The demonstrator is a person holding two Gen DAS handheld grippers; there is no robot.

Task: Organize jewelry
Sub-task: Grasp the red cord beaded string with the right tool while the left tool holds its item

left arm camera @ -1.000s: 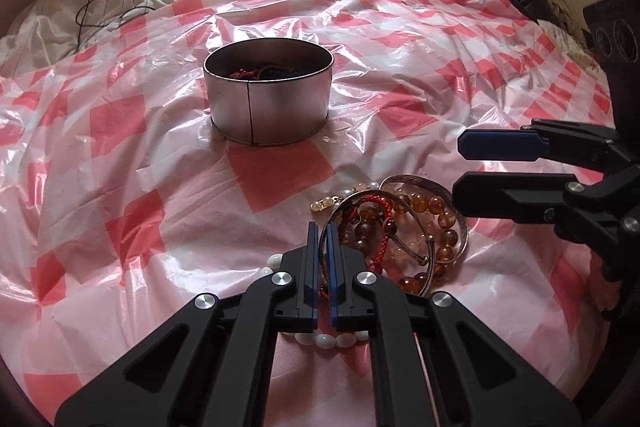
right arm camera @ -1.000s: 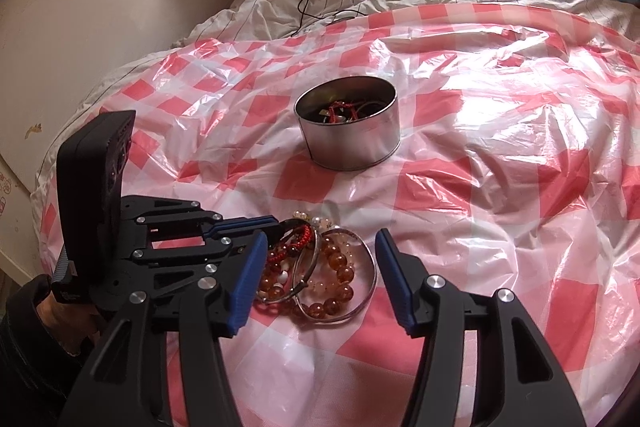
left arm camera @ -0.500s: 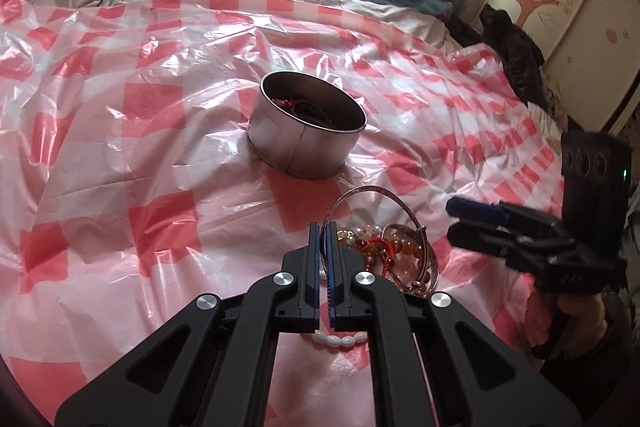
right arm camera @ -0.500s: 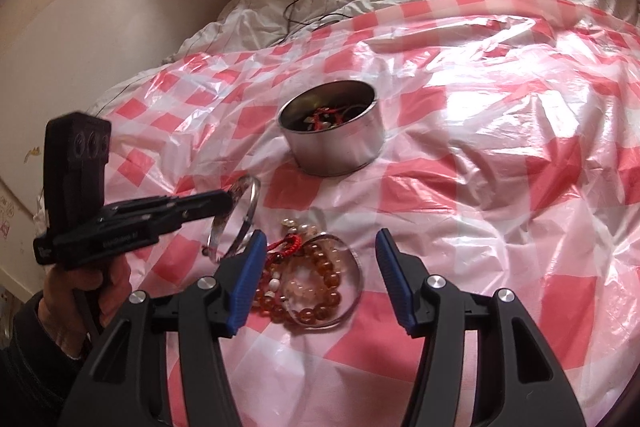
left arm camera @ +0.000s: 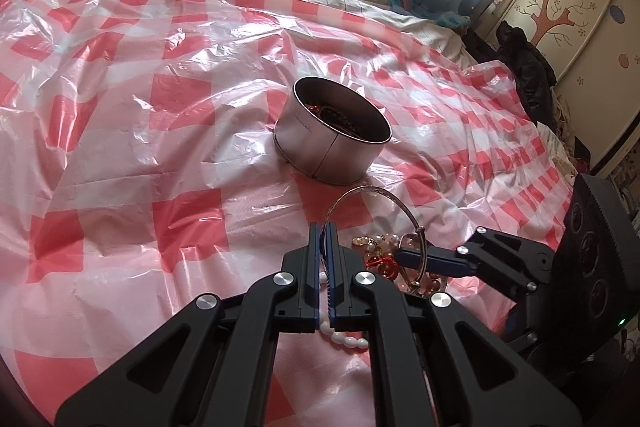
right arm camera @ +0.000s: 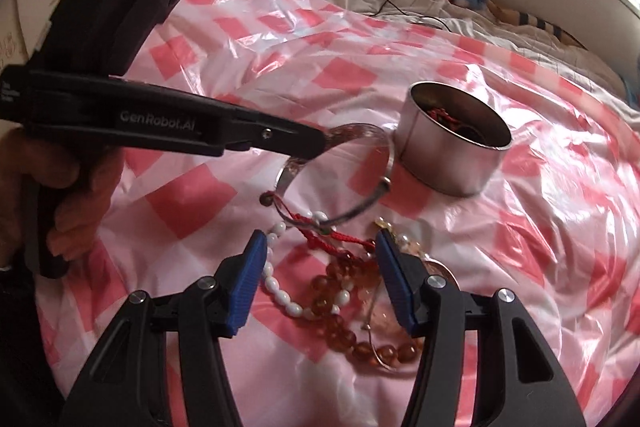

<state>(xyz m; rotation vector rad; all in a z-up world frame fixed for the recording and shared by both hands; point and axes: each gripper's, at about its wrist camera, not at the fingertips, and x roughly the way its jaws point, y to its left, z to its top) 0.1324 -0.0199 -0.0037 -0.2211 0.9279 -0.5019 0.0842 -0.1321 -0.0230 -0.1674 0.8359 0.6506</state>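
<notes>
Since a second ago the left gripper (left arm camera: 325, 231) has lifted the silver bangle (right arm camera: 352, 171) off the jewelry heap, and the right gripper (right arm camera: 320, 267) has come in low over what remains. The left fingers are pressed together on the bangle's rim, so the ring hangs in the air, tilted, between the heap and the metal tin (right arm camera: 452, 143). In the right wrist view its far edge appears just beside the tin's near wall, though whether the two touch cannot be told. A red cord (right arm camera: 332, 237) with a dark bead runs from the bangle's lower edge down toward the heap — caught on it or merely crossing behind, the pictures do not settle.

The right fingers stand wide apart and hold nothing. Between them, on the near side of the tin, lie amber bead bracelets (right arm camera: 340, 307), a strand of white beads (right arm camera: 280, 291) curving along the left blue pad, and a thin wire bangle (right arm camera: 374, 347). In the left wrist view the right gripper (left arm camera: 412, 259) reaches in from the tin's lower right, its blue fingertip just beside the raised bangle (left arm camera: 376, 199).

The tin (left arm camera: 332, 147) sits open on the red-and-white checked plastic sheet (left arm camera: 160, 155) spread over the bed, with dark and red jewelry already inside.
</notes>
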